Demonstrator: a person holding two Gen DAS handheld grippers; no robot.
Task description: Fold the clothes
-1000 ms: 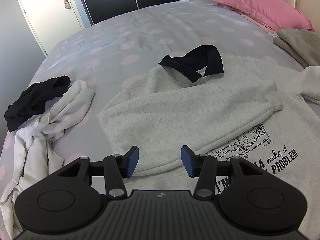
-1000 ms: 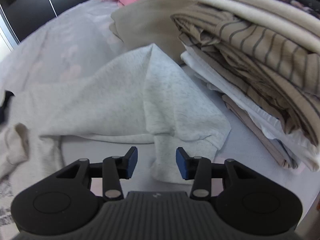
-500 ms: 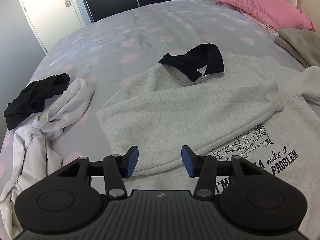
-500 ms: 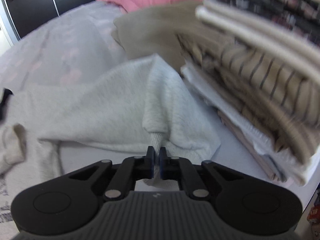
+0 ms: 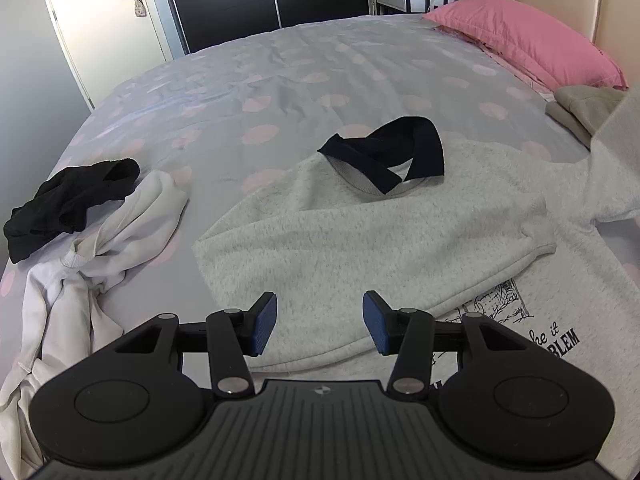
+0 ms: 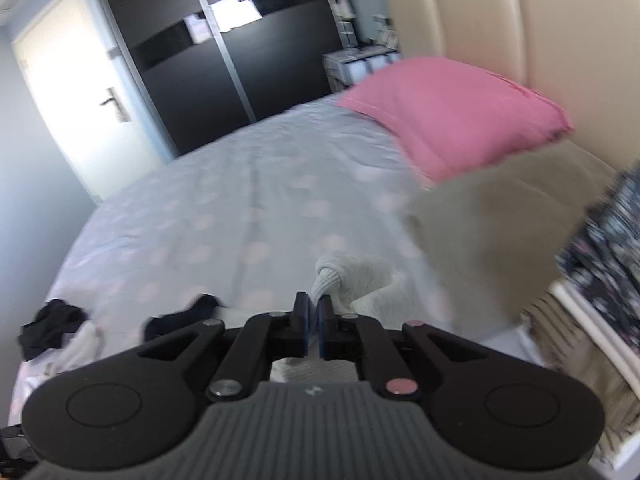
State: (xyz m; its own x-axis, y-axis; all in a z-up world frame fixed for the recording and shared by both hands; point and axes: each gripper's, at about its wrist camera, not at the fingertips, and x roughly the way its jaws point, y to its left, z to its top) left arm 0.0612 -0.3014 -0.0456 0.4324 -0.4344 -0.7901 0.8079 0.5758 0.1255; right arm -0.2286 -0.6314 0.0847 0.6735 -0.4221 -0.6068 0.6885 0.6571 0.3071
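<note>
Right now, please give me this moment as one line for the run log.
phase: folding grey sweatshirt | right gripper: shut on sleeve cuff, lifted | left gripper: open, empty, above sweatshirt

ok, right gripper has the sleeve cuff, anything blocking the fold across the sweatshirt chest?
Nothing visible. The right gripper is shut on the sleeve cuff; the grey sweatshirt chest holds only its other folded sleeve, and the open left gripper hovers at its near edge.

Left matte-black plastic gripper: ribbed grey housing at 6 o'clock, round discs at 7 and 5, silver pivot screws, blue ribbed pads; right matte-black plastic gripper alike, one pinkish screw
</note>
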